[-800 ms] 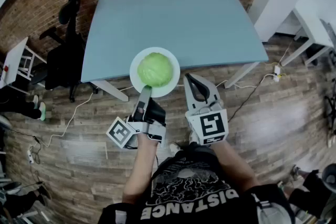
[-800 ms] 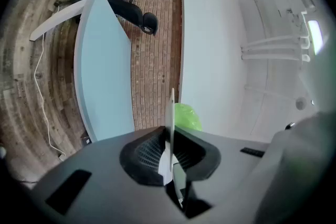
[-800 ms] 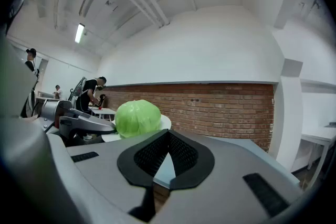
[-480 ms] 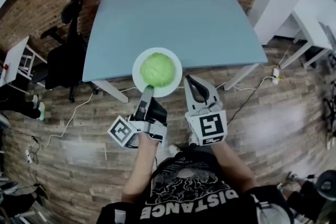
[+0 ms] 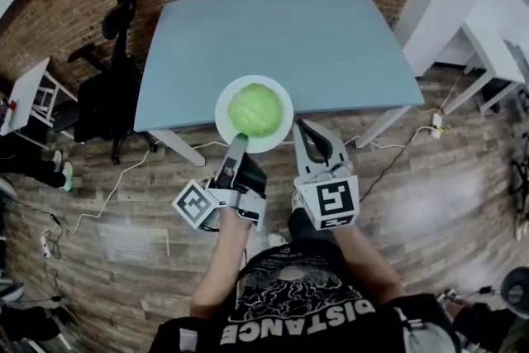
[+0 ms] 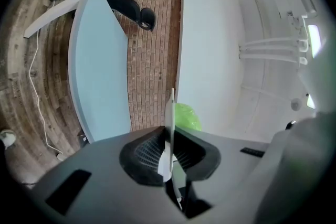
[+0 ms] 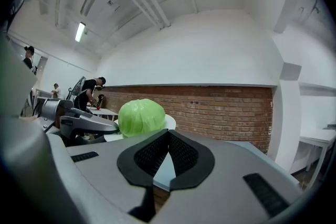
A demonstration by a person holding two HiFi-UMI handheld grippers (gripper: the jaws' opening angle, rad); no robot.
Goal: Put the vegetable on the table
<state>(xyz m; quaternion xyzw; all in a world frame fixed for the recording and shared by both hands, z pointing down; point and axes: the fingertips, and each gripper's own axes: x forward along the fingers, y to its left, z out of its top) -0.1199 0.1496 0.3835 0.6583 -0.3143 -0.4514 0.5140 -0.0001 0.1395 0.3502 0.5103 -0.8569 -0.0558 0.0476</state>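
A green cabbage [image 5: 254, 110] rests on a white plate [image 5: 275, 140], held in the air over the near edge of the light blue table [image 5: 273, 37]. My left gripper [image 5: 238, 146] is shut on the plate's near rim. In the left gripper view the rim [image 6: 169, 113] stands edge-on between the pads, with the cabbage [image 6: 187, 117] just behind it. My right gripper [image 5: 304, 134] hangs beside the plate on its right, shut, with nothing in it. In the right gripper view [image 7: 168, 135] the cabbage [image 7: 140, 117] shows to the left above the jaws.
A black office chair [image 5: 103, 91] stands left of the table, and a small white table [image 5: 23, 95] further left. White desks [image 5: 463, 4] stand at the right. Cables [image 5: 107, 190] run over the wooden floor. People [image 7: 86, 93] stand far off by the brick wall.
Both grippers have moved forward and a little to the right. The plate with the cabbage has gone with them, further over the table's near edge.
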